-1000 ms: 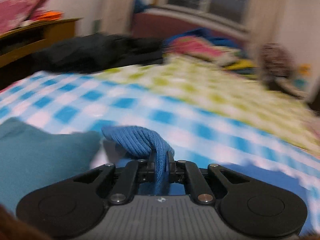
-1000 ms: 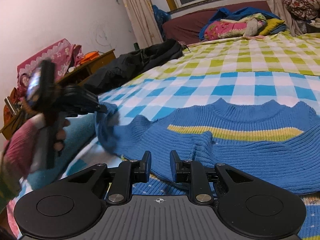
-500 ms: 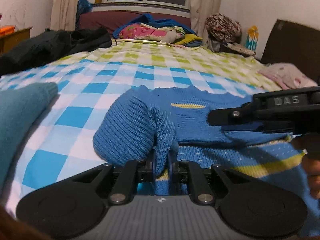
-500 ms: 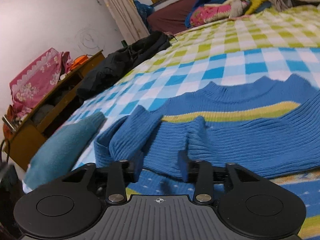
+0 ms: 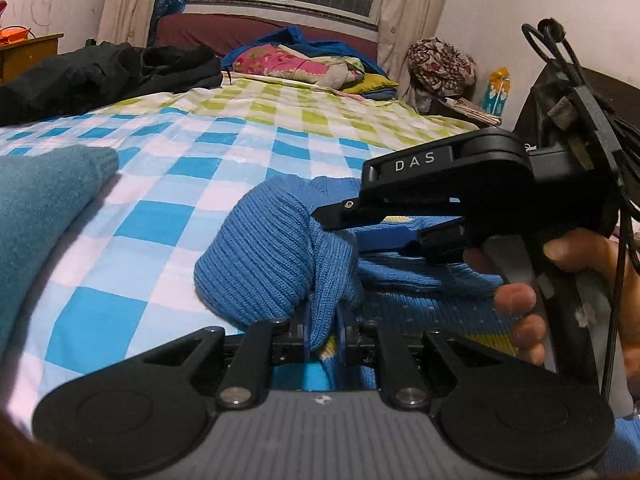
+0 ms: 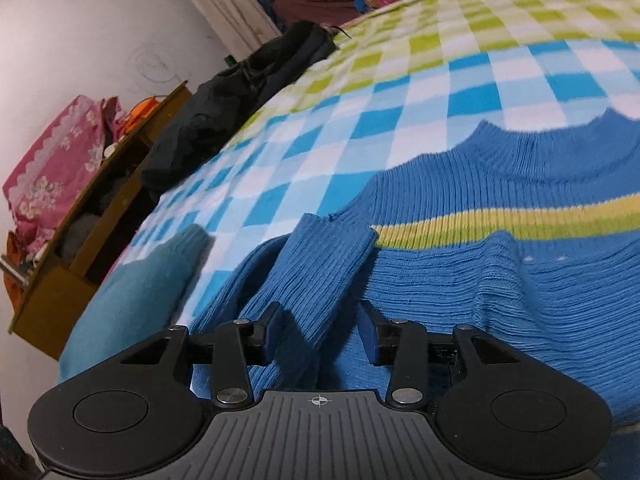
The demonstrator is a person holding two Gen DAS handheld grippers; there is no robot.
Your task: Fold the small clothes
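A small blue knit sweater (image 6: 500,264) with a yellow-green stripe lies flat on the checked bedspread (image 6: 420,80). My left gripper (image 5: 323,334) is shut on the sweater's sleeve (image 5: 272,256), which is bunched and carried over the sweater body. My right gripper (image 6: 320,336) is open, its jaws standing on either side of the folded sleeve (image 6: 320,264) just above the sweater. The right gripper also shows in the left wrist view (image 5: 400,216), held in a hand at the right.
A teal folded garment (image 5: 36,208) lies at the left on the bed, also in the right wrist view (image 6: 136,292). A black jacket (image 6: 240,92) lies further back. A wooden shelf (image 6: 80,240) stands beside the bed. Pillows and clothes (image 5: 304,64) are piled at the headboard.
My left gripper has carried the sleeve rightward over the sweater body. My right gripper has opened wider and moved in over the folded sleeve.
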